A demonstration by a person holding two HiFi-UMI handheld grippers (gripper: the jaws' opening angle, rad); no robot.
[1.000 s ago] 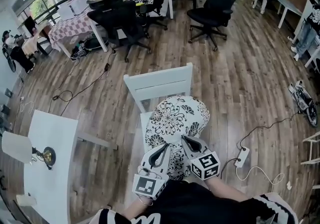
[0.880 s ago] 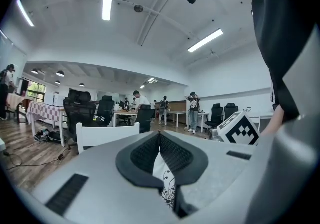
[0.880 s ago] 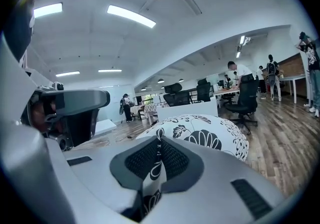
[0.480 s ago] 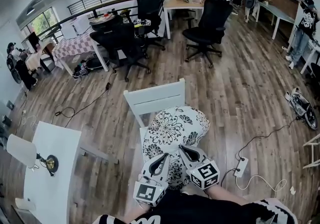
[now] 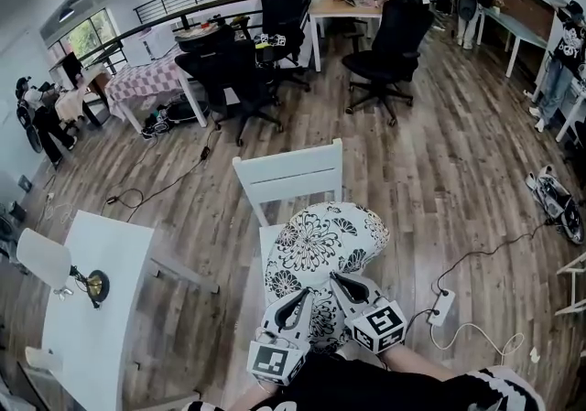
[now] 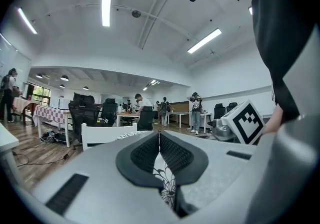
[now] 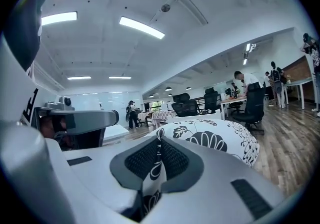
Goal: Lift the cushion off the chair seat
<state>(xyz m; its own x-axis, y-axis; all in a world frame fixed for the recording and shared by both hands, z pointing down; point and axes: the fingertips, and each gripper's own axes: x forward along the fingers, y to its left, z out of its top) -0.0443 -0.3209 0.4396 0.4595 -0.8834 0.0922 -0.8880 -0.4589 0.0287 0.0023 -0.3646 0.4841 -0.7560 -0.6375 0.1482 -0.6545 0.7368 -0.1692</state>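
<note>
Head view: The cushion (image 5: 322, 240), white with black flowers, lies over the seat of the white chair (image 5: 291, 173). I cannot tell if it touches the seat. The left hand-held gripper (image 5: 300, 293) and the right hand-held gripper (image 5: 339, 281) are side by side at the cushion's near edge, and each one bites it. The chair stands on a wood floor (image 5: 439, 153). Black office chairs (image 5: 389, 29) stand well behind it.

Left gripper view: The left jaws are pressed together on a thin fold of the flowered cloth, which hangs down between them. The chair's white back shows past the jaws on the left. The right hand-held gripper's marker cube is just to the right.

Right gripper view: The right jaws are clamped on a fold of the cushion's cloth too. The rest of the cushion puffs up round beyond the jaws, to the right. The left hand-held gripper is near on the left
</note>
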